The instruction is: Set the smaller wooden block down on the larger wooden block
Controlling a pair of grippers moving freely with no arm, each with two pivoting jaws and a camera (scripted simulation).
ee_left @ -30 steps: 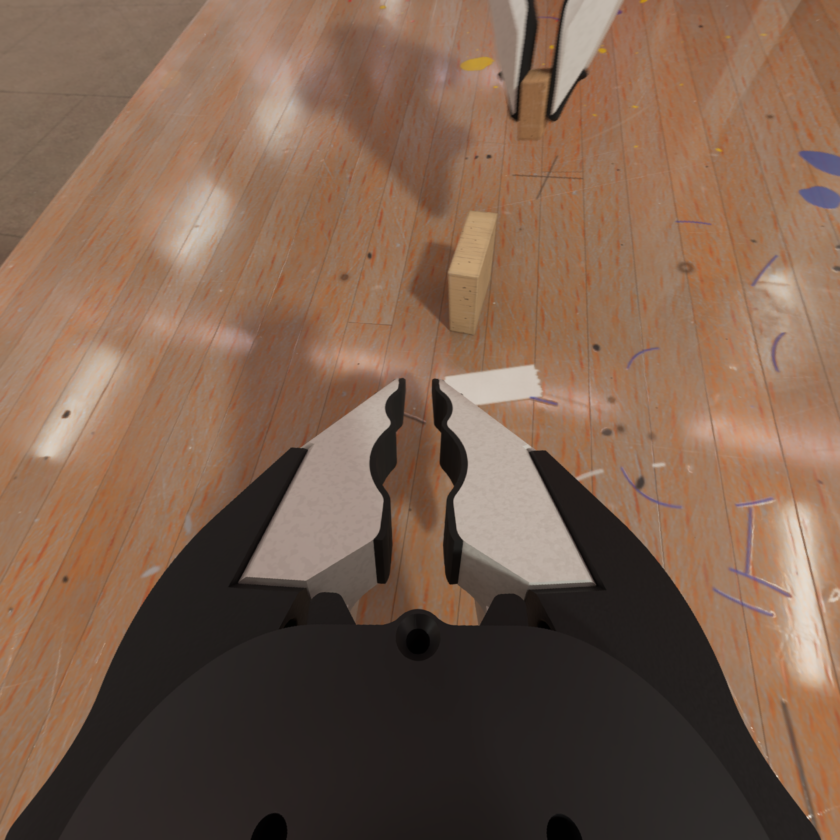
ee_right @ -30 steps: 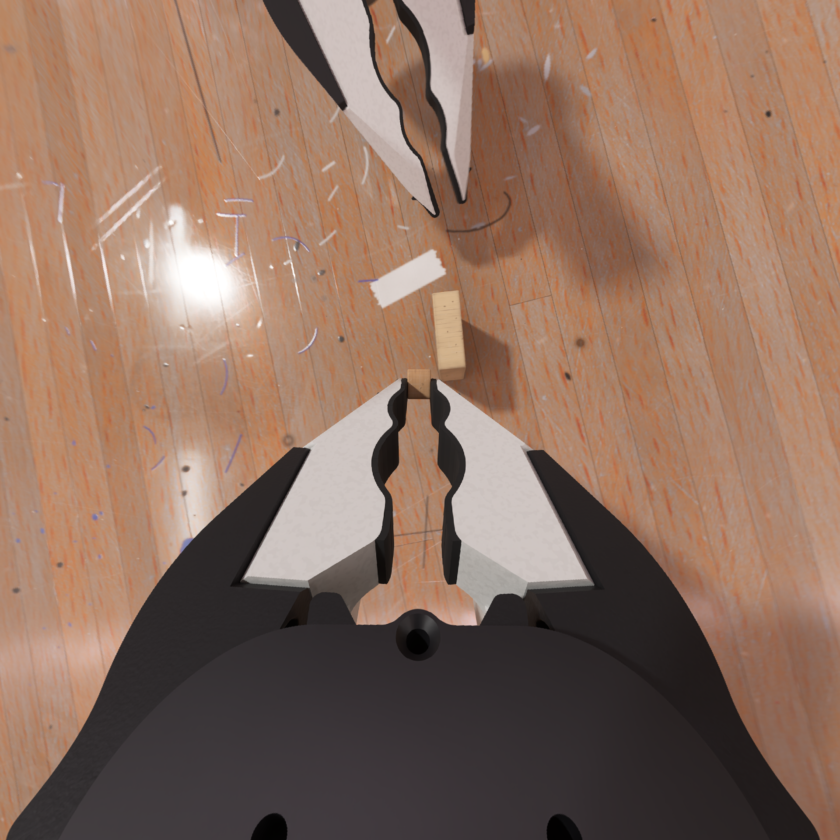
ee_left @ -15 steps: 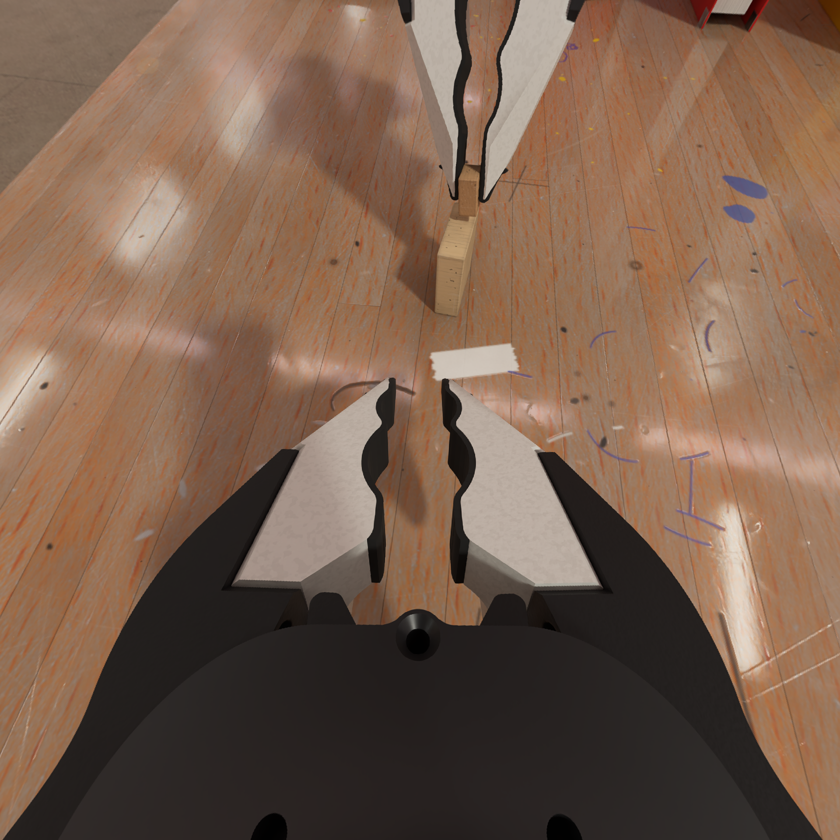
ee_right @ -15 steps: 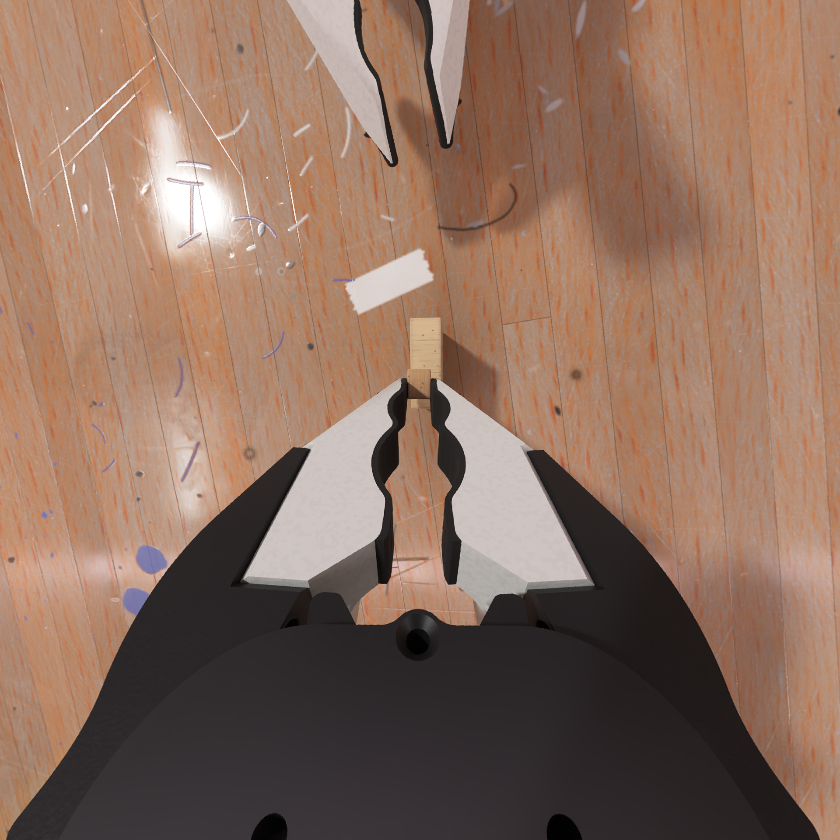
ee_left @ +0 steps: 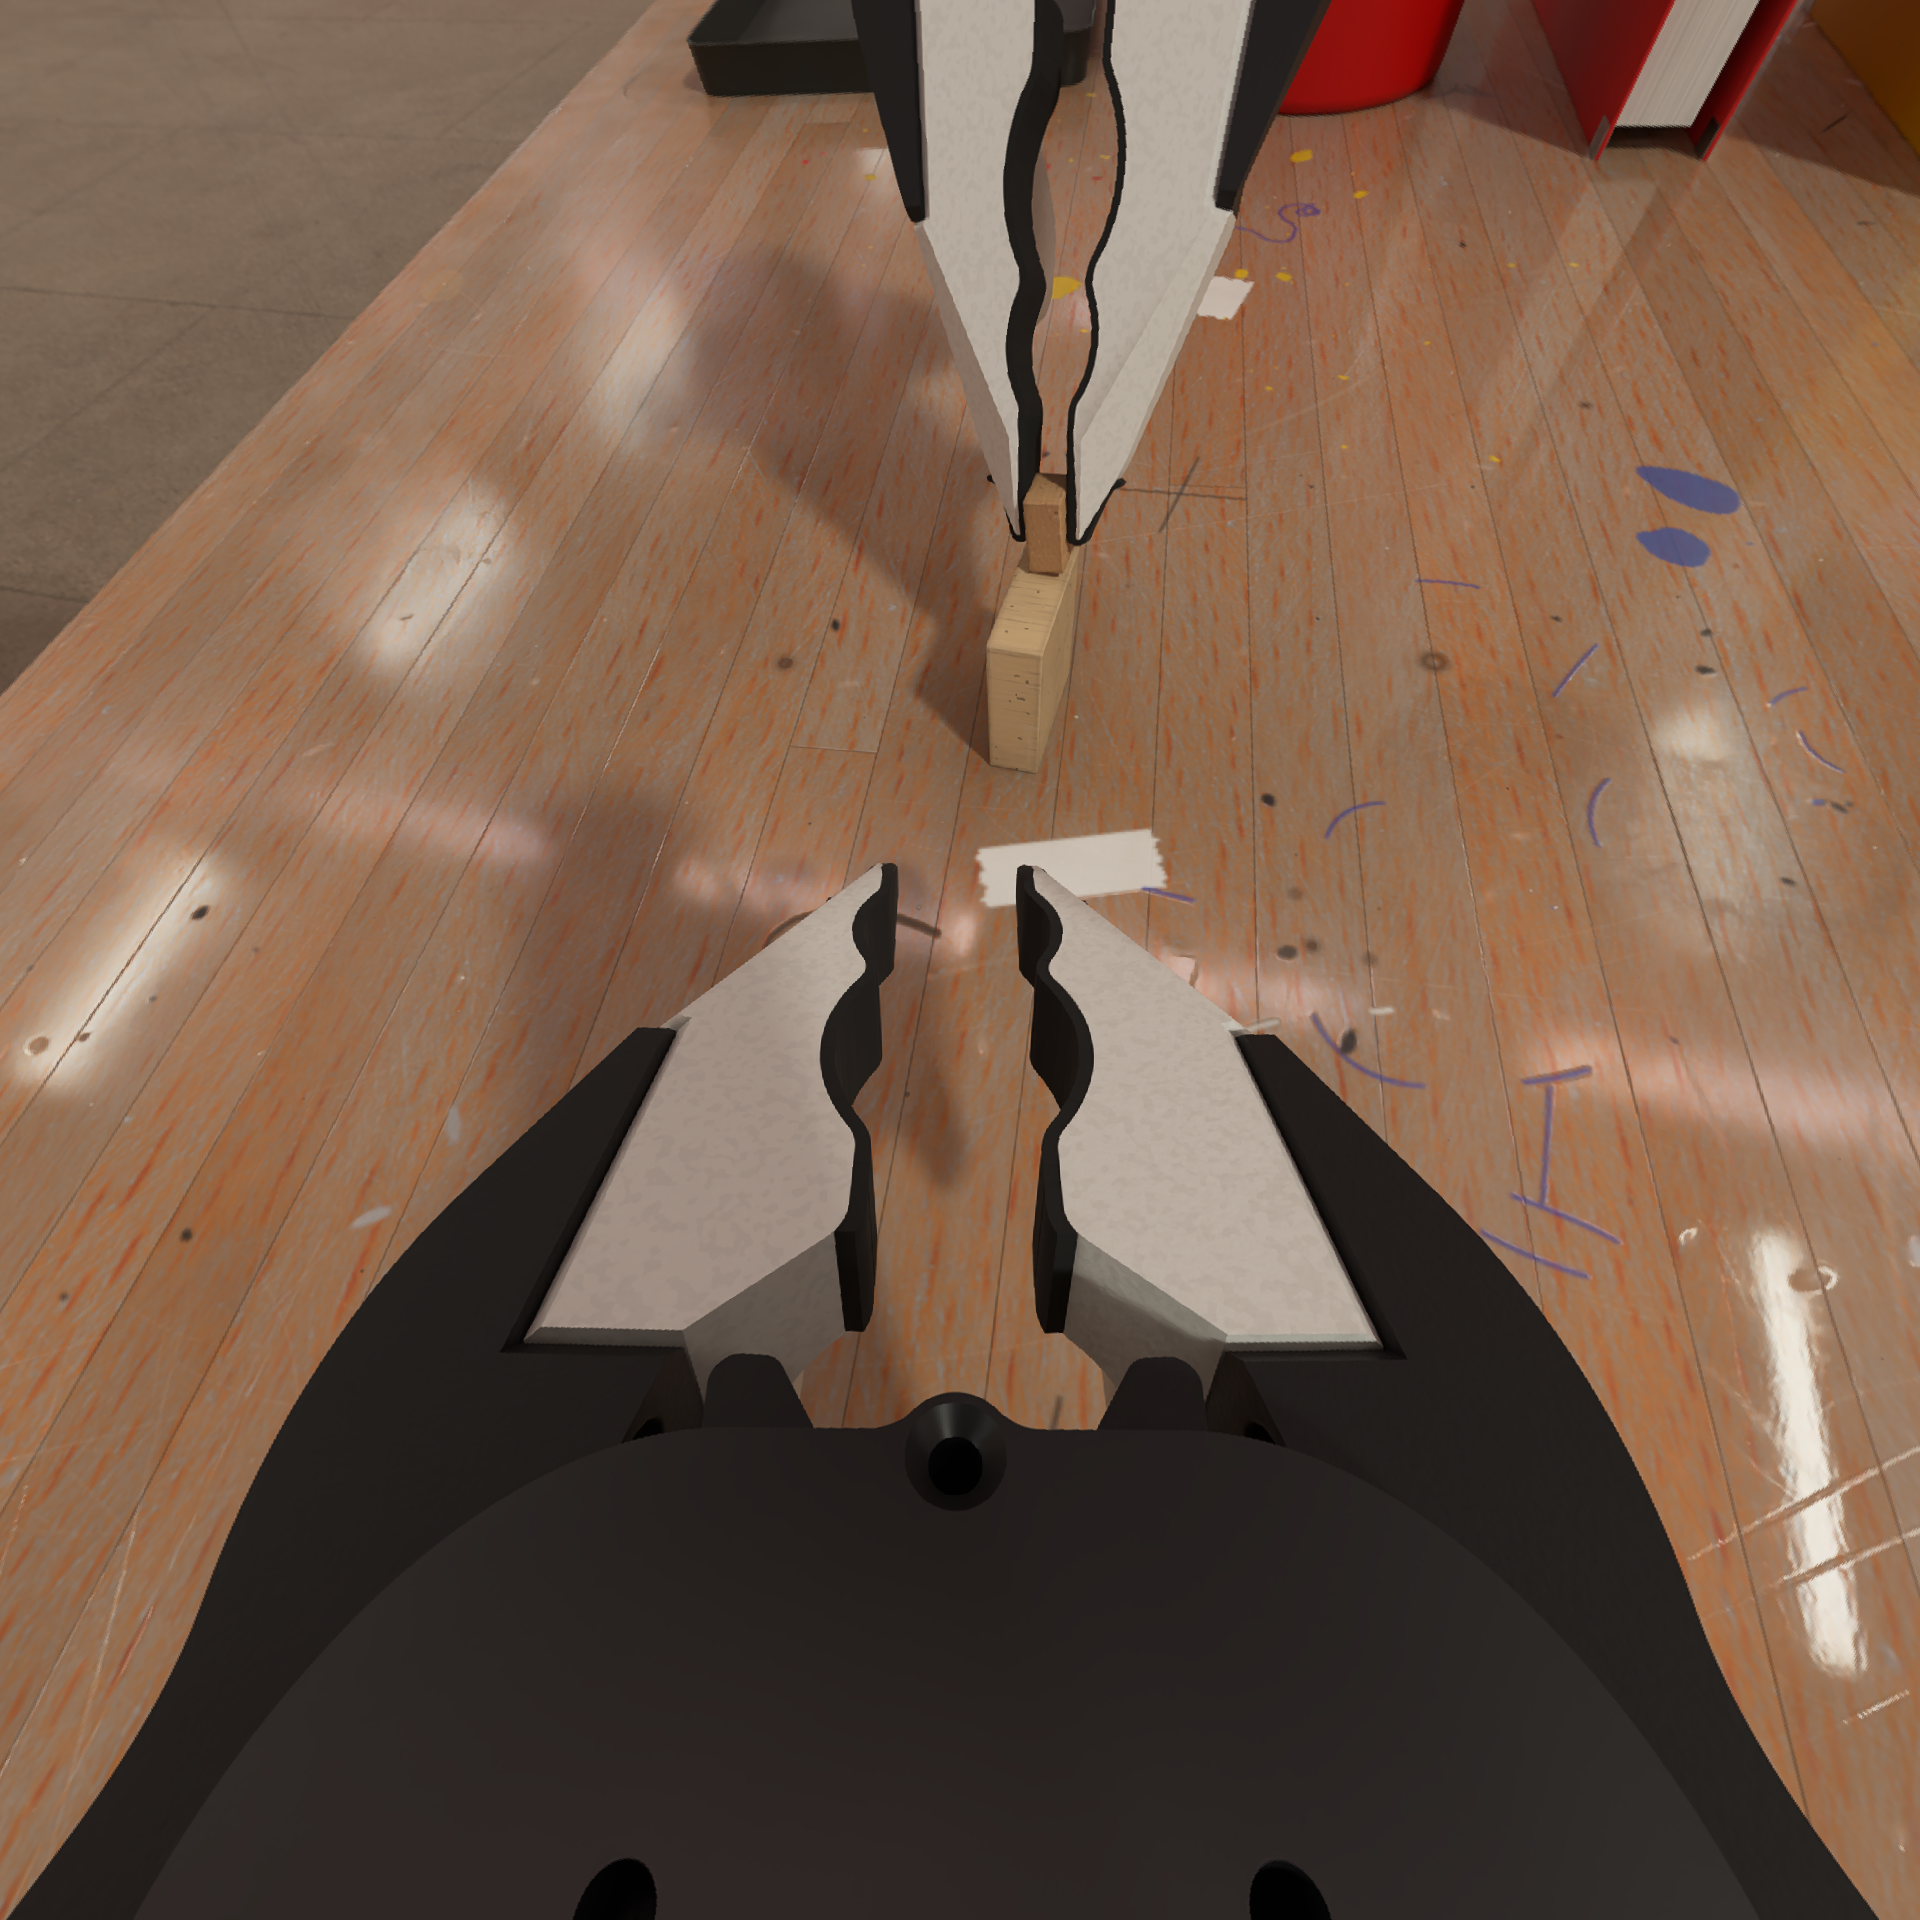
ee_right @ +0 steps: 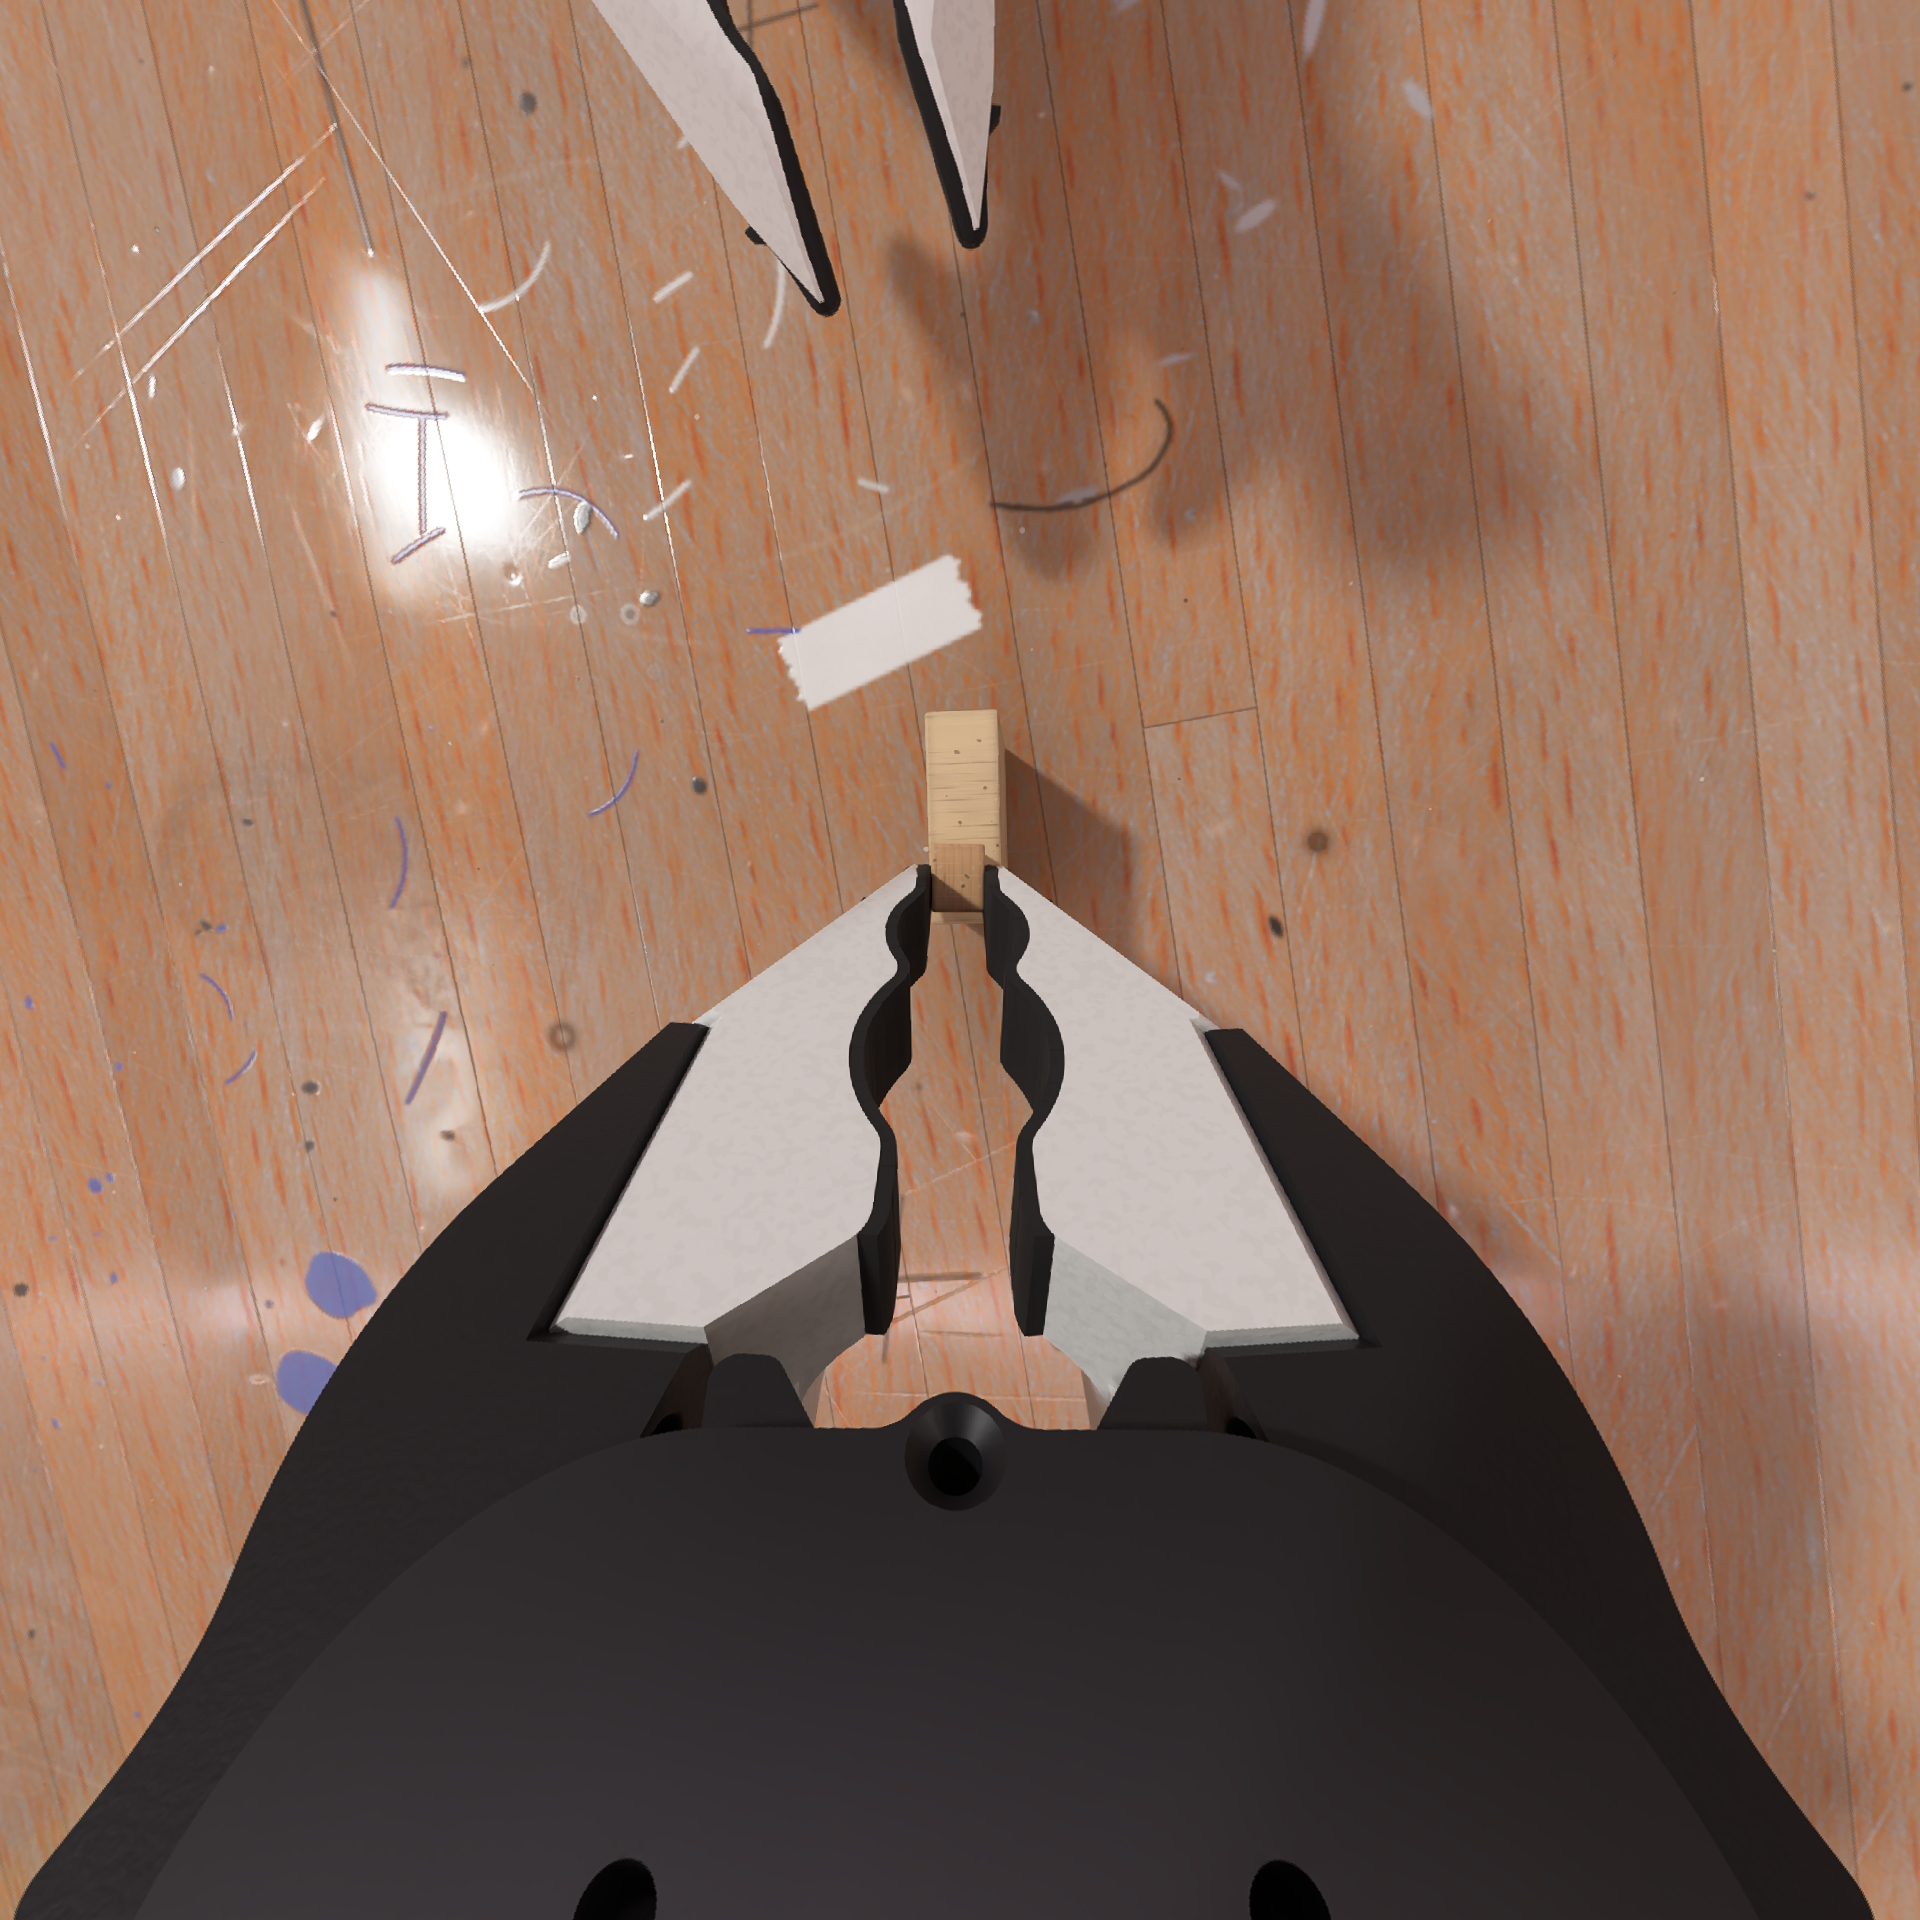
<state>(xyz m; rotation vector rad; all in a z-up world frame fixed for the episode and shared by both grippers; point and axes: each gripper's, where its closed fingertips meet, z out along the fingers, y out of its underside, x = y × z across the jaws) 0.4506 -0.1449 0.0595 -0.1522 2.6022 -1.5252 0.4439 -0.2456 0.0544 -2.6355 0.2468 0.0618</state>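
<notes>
The larger wooden block (ee_left: 1023, 670) stands on its long edge on the wooden table; it also shows in the right wrist view (ee_right: 963, 784). The smaller wooden block (ee_left: 1045, 535) is darker and sits at the far end of the larger block's top edge; it shows in the right wrist view (ee_right: 957, 885) too. My right gripper (ee_right: 953, 883) is shut on the smaller block and comes down from above; it shows in the left wrist view (ee_left: 1049, 525). My left gripper (ee_left: 954, 883) is open and empty, low over the table short of the larger block.
A strip of white tape (ee_left: 1070, 862) lies on the table between my left gripper and the larger block. A black tray (ee_left: 774, 52), a red container (ee_left: 1361, 52) and a red-edged box (ee_left: 1673, 62) stand at the far end. The table edge runs along the left.
My right gripper carried the smaller block over onto the far end of the larger block and lowered it. My left gripper opened a little wider and drew back slightly.
</notes>
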